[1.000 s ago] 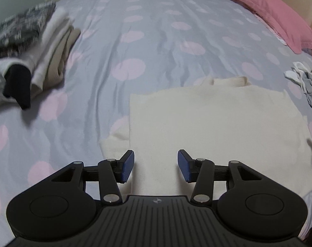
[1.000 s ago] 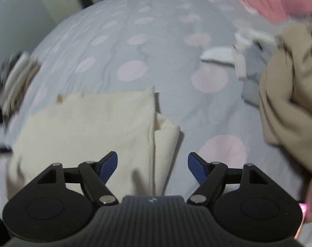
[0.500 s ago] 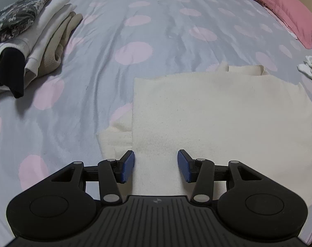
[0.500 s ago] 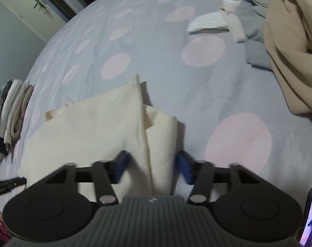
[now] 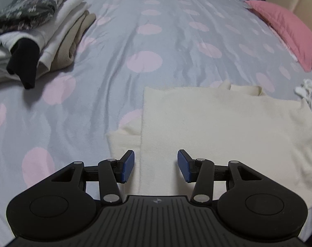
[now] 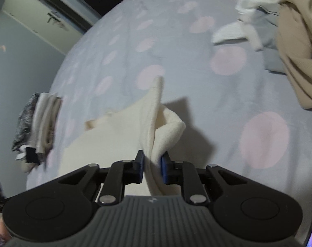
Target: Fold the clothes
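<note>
Right gripper (image 6: 152,167) was closing its jaws on the bunched right edge of the cream sweater (image 5: 217,123), the fabric already pinched between the pads. Left gripper (image 5: 155,165) hovered half spread over the sweater's near left edge, holding nothing. The sweater lay flat on the dotted duvet (image 5: 156,41), well apart from the folded pile (image 5: 38,35). With only one side held, a lift could drag the sweater askew, or the thick bunch could slip out.

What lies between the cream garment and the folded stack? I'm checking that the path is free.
Only bare dotted bedspread separates the cream garment from the folded stack, shown in the left wrist view.
</note>
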`<state>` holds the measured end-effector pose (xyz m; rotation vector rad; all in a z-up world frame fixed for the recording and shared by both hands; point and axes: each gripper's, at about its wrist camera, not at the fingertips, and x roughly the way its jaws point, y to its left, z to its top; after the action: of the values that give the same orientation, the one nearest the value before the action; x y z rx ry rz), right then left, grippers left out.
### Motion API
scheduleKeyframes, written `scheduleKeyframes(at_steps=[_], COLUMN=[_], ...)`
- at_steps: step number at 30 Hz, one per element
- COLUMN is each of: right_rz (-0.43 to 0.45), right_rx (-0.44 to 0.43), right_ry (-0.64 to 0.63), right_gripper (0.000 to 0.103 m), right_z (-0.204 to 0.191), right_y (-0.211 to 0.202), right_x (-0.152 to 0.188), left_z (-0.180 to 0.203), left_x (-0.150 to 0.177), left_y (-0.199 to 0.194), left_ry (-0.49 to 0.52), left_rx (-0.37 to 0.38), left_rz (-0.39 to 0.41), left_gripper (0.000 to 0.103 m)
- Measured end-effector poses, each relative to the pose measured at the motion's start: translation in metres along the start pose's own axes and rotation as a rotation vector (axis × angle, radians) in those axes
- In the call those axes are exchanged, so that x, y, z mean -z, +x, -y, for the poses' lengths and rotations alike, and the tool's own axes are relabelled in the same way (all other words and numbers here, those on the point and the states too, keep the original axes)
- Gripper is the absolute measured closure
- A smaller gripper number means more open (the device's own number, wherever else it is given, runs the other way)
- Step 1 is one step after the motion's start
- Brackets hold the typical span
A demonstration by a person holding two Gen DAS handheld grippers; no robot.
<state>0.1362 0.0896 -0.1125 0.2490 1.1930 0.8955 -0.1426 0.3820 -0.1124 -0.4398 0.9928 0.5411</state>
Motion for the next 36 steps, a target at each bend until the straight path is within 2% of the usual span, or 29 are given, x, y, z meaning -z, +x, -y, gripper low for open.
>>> scheduleKeyframes(at_steps=[4, 7, 16, 22, 28, 33, 36], right_rz=[-0.021, -0.04, -0.115, -0.174, -0.24, -0.242, -0.236], right_rx=[-0.07, -0.141, -0.226, -0.258, -0.248, -0.138, -0.127], right_ry=[0.049, 0.074, -0.046, -0.081, -0.118, -0.204, -0.217], right_gripper=[0.085, 0.09, 0.092, 0.096, 0.096, 0.096, 0.087], right_z=[-0.028, -0.056, -0.159, -0.206, -0.237, -0.246, -0.238], right_y=[-0.003, -0.002, 0.037, 0.077, 0.127, 0.16, 0.162], right_x=[-0.004, -0.011, -0.01, 0.007, 0.036, 0.054, 0.055], left_z=[-0.003, -0.005, -0.019, -0.033, -0.058, -0.067, -0.068], left_x=[-0.002, -0.005, -0.008, -0.008, -0.012, -0.009, -0.008], left_y=[-0.009, -0.017, -0.032, -0.039, -0.044, -0.039, -0.037], left_ry=[-0.015, -0.026, -0.078, -0.115, -0.204, -0.219, -0.221], left_rx=[0.024, 0.037, 0.057, 0.054, -0.003, -0.013, 0.007], left_rz=[0.013, 0.032, 0.066, 0.086, 0.094, 0.068, 0.06], left_gripper=[0.059, 0.059, 0.059, 0.059, 0.059, 0.059, 0.059])
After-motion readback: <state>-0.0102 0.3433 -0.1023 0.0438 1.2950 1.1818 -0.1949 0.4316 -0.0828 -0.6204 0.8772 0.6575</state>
